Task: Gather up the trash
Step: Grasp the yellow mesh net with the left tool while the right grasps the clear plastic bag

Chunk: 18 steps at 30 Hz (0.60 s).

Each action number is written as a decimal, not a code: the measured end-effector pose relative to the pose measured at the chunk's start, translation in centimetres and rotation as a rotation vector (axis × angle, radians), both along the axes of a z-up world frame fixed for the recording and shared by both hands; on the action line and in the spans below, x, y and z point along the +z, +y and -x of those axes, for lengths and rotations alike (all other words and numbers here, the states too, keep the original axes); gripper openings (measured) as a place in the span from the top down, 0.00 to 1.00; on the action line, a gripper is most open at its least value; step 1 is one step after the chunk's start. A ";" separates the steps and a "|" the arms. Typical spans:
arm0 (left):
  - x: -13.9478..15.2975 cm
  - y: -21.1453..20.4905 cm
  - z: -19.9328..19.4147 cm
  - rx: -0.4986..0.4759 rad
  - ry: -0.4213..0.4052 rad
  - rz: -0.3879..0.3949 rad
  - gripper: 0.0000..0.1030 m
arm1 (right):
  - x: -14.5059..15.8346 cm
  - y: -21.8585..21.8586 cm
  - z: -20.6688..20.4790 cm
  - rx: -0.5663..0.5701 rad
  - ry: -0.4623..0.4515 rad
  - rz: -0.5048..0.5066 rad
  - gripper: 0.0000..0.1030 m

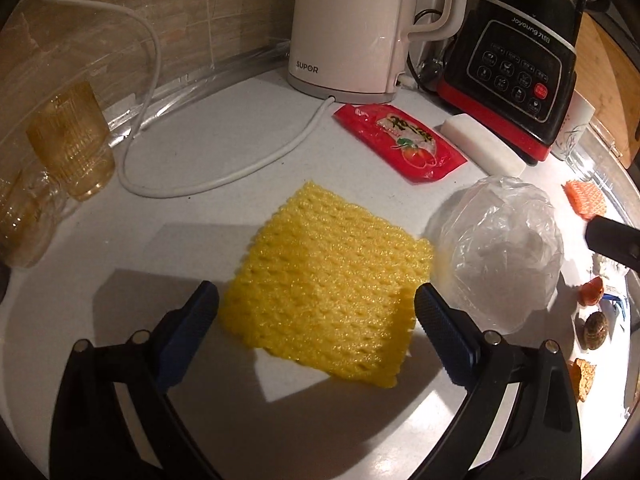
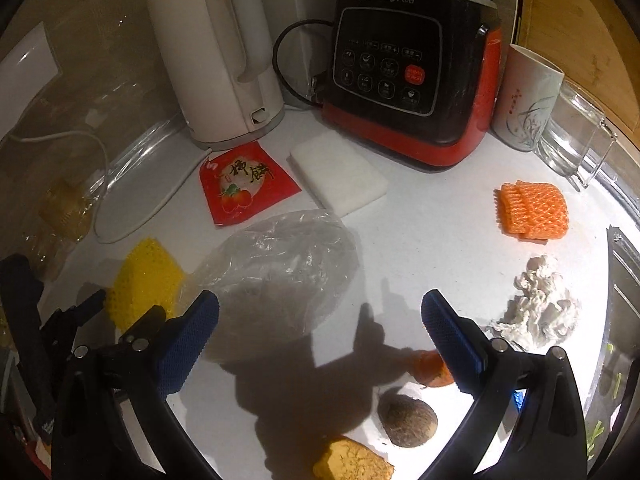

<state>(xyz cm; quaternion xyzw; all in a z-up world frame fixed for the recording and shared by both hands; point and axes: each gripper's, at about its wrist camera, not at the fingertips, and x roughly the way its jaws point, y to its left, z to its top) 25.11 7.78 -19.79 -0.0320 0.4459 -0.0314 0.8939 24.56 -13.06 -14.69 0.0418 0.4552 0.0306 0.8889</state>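
Observation:
A yellow foam net (image 1: 328, 284) lies flat on the white counter, directly between the open fingers of my left gripper (image 1: 316, 300), which holds nothing. Beside it sits a crumpled clear plastic bag (image 1: 500, 248), with a red snack wrapper (image 1: 400, 142) further back. My right gripper (image 2: 320, 308) is open and empty above the counter, the clear plastic bag (image 2: 280, 268) just ahead-left of it. Around it lie an orange foam net (image 2: 534, 208), a crumpled white tissue (image 2: 536, 308), a brown pit (image 2: 406, 420), an orange peel (image 2: 430, 368) and a yellow-brown scrap (image 2: 352, 462).
A white kettle (image 1: 352, 28) with its cord (image 1: 224, 176), a black-and-red blender base (image 2: 412, 80) and a white foam block (image 2: 338, 174) stand at the back. Amber glasses (image 1: 72, 140) sit at the left; a printed cup (image 2: 524, 100) and a clear glass mug (image 2: 576, 136) at the right.

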 end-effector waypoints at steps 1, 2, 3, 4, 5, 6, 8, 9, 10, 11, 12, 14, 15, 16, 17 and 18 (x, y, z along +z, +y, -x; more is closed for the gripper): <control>0.0 0.1 -0.1 0.001 0.001 0.009 0.12 | -0.3 0.2 -0.4 -0.001 0.006 -0.002 0.02; 0.0 0.1 -0.1 0.003 0.002 0.016 0.14 | -0.5 0.5 -0.9 -0.002 0.011 -0.001 0.02; 0.0 0.1 -0.1 0.007 0.001 0.014 0.15 | -0.7 0.8 -1.3 -0.001 0.017 0.004 0.02; 0.0 0.0 -0.1 0.007 0.001 0.011 0.17 | -1.0 1.1 -1.6 -0.001 0.024 0.009 0.02; 0.1 0.0 0.0 0.003 -0.001 0.014 0.19 | -1.2 1.4 -1.9 -0.001 0.031 0.013 0.03; 0.1 -0.1 0.0 -0.001 -0.003 0.014 0.20 | -1.4 1.6 -2.1 -0.001 0.036 0.013 0.05; 0.1 -0.3 0.1 -0.010 -0.010 0.010 0.24 | -2.0 2.0 -2.7 0.003 0.055 0.011 0.10; 0.1 -0.4 0.2 -0.015 -0.014 0.010 0.26 | -2.3 2.2 -2.8 0.007 0.065 0.008 0.14; 0.2 -0.4 0.2 -0.021 -0.016 0.013 0.30 | -2.6 2.3 -3.0 0.010 0.075 0.004 0.15; 0.2 -0.4 0.2 -0.027 -0.017 0.020 0.35 | -2.8 2.5 -3.0 0.014 0.082 0.000 0.20; 0.3 -0.4 0.2 -0.028 -0.018 0.027 0.37 | -3.0 2.6 -3.1 0.020 0.088 -0.003 0.27; 0.4 -0.1 0.1 -0.025 -0.017 0.049 0.51 | -3.4 2.7 -3.1 0.030 0.101 -0.015 0.41; 0.5 0.1 0.1 -0.021 -0.014 0.065 0.55 | -3.5 2.8 -3.2 0.033 0.108 -0.024 0.49; 0.5 0.3 0.1 -0.017 -0.010 0.087 0.63 | -3.7 2.7 -3.2 0.035 0.116 -0.036 0.53; 0.5 0.6 0.0 -0.013 -0.004 0.117 0.70 | -3.8 2.6 -3.2 0.038 0.121 -0.047 0.63; 0.5 0.9 -0.1 -0.014 0.002 0.144 0.74 | -3.9 2.6 -3.2 0.041 0.126 -0.056 0.73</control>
